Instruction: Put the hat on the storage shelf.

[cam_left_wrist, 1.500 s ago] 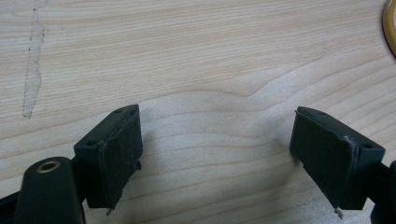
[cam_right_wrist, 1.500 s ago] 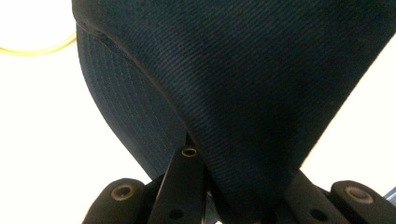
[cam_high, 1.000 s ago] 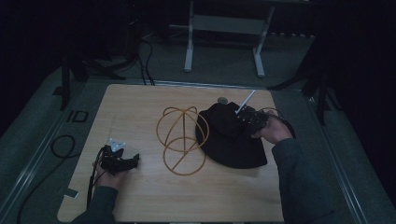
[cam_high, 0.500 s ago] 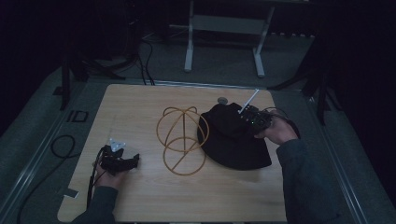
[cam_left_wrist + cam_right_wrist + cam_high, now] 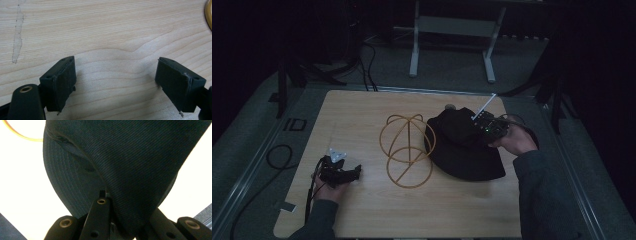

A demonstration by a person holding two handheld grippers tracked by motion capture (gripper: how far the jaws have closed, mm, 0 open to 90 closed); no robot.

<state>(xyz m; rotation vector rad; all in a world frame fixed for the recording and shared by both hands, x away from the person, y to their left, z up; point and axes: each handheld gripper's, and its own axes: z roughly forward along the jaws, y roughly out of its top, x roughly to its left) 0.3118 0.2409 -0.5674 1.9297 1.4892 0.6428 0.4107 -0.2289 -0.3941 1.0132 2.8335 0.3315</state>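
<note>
Nearest the camera in the high view, a sleeve and left hand (image 5: 329, 187) at the front left of the wooden worktop (image 5: 362, 120), wrapped round the left gripper (image 5: 353, 172). Jaws wide apart and empty in the left gripper view, hanging low over bare wood grain, with a pale scuff mark (image 5: 17, 35) off to the upper left and a sliver of gold rim at the top right corner. A dark cable (image 5: 312, 192) trailing from that gripper toward the front edge.

Just beyond, near the middle of the worktop, a gold wire frame (image 5: 407, 150) of joined hoops, one ring flat on the wood and the others rising above it.

Immediately to its right, touching or very nearly touching the frame, a black brimmed hat (image 5: 459, 150), spread over the right half of the worktop. Right hand (image 5: 514, 141) at the hat's far right side, holding the right gripper (image 5: 482, 127) against the crown. Jaws pinched tight on a fold of the hat's dark twill fabric in the right gripper view, stitched brim curving away beneath.

Farther back, off the worktop, grey floor, loose cables (image 5: 367, 55) and a pale metal stand (image 5: 452, 35).
</note>
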